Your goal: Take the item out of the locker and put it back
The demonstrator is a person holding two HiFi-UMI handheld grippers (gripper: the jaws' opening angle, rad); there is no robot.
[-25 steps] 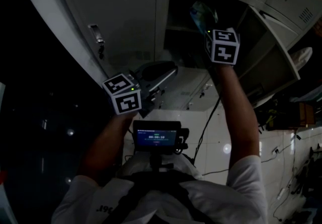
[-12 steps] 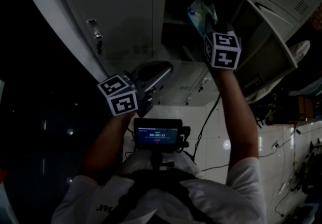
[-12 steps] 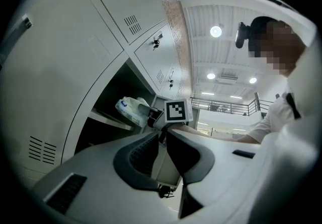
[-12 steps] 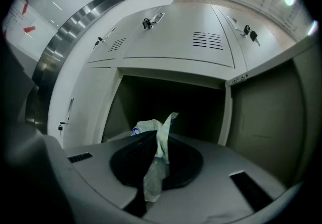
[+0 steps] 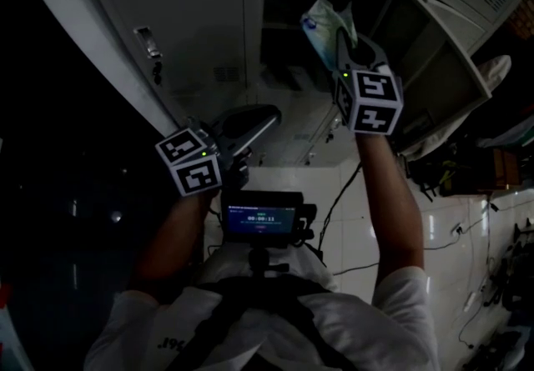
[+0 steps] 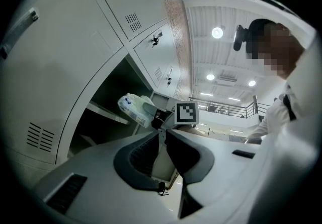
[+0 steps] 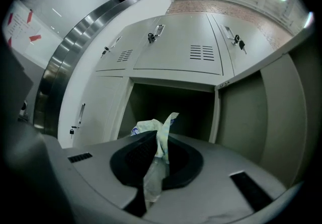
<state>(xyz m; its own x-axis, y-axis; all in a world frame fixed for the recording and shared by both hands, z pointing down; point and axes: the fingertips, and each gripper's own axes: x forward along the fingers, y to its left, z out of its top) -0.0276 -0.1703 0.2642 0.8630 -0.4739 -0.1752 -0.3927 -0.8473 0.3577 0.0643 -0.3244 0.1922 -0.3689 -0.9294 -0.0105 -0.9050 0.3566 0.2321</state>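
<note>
A white and pale-green plastic packet [image 5: 325, 21] hangs just in front of the open locker compartment [image 5: 288, 2], with my right gripper [image 5: 344, 40] shut on it. In the right gripper view the packet [image 7: 157, 140] is pinched between the dark pads and its top sticks up before the dark compartment [image 7: 171, 102]. My left gripper [image 5: 269, 117] is lower and to the left, in front of a closed locker door, shut with nothing in it. From the left gripper view its jaws [image 6: 162, 131] meet at the tips, and beyond them are the packet [image 6: 133, 108] and the right gripper's marker cube [image 6: 186, 113].
The compartment's door [image 5: 438, 69] stands swung open on the right, also seen as the door [image 7: 246, 117]. Closed locker doors [image 5: 192, 19] with small locks surround the opening. A small lit screen [image 5: 261, 222] sits on the person's chest. Cables trail over the white floor [image 5: 467, 244].
My right gripper has drawn back out of the compartment with the packet, which now shows more fully outside the opening. My left gripper has drifted slightly down and left.
</note>
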